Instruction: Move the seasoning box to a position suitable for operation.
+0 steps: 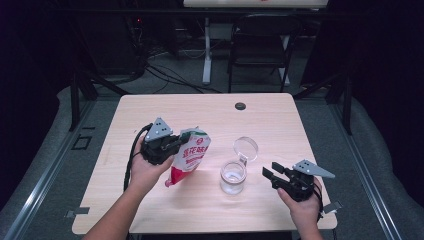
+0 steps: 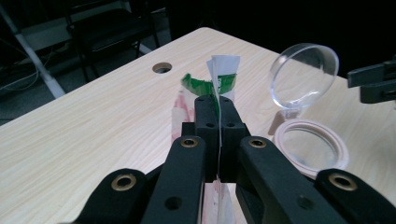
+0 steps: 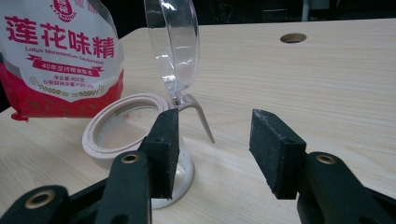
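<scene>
Pouch (image 2: 219,74) between shut left jaws

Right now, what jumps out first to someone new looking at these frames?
The red, white and green printed seasoning pouch, held up off the middle-left of the pale wooden table with the left tongs shut on its edge. Just right of it stands a clear glass jar with its round transparent hinged lid flipped open. The right tongs hover open beside the jar, holding nothing.
</scene>
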A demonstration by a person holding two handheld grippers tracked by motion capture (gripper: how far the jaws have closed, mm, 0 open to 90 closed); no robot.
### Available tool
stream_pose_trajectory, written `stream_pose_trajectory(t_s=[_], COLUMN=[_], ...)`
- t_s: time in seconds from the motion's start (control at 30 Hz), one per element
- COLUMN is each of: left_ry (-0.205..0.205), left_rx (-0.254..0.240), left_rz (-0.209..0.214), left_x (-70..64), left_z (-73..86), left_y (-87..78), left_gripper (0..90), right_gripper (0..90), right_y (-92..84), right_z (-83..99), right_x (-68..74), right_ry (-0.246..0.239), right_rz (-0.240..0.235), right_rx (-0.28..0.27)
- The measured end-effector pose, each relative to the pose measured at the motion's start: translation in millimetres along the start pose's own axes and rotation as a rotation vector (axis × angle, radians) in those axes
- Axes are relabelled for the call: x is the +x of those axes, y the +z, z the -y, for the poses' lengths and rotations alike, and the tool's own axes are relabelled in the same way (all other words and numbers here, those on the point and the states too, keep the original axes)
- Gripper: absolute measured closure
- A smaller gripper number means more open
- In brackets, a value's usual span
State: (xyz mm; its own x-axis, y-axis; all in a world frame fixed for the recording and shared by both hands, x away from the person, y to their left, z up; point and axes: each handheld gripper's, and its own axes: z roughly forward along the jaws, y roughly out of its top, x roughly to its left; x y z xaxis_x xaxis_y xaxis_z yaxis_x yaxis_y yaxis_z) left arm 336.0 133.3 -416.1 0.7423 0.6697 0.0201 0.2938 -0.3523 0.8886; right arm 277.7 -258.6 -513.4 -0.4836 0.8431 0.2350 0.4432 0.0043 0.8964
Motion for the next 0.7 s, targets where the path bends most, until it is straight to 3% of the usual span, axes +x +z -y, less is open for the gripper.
stream_pose_trajectory(t_s=[0.33,0.7], left_ry=[-0.025,-0.015], left_rx=[-0.017,-0.028], left_rz=[0.04,0.077], left_x=[-6.1,-20.9], left_z=[13.1,30.0], left_y=[-6.1,-12.7], left_gripper=[90.0,90.0], right_gripper=[61.3,62.3], right_y=[-2.5,-5.9], right_z=[-2.5,-8.9], right_x=[3.2,11.5], right_ry=[-0.036,-0.076], right_rz=[-0.022,-0.041], right_rx=[0.011,0.005])
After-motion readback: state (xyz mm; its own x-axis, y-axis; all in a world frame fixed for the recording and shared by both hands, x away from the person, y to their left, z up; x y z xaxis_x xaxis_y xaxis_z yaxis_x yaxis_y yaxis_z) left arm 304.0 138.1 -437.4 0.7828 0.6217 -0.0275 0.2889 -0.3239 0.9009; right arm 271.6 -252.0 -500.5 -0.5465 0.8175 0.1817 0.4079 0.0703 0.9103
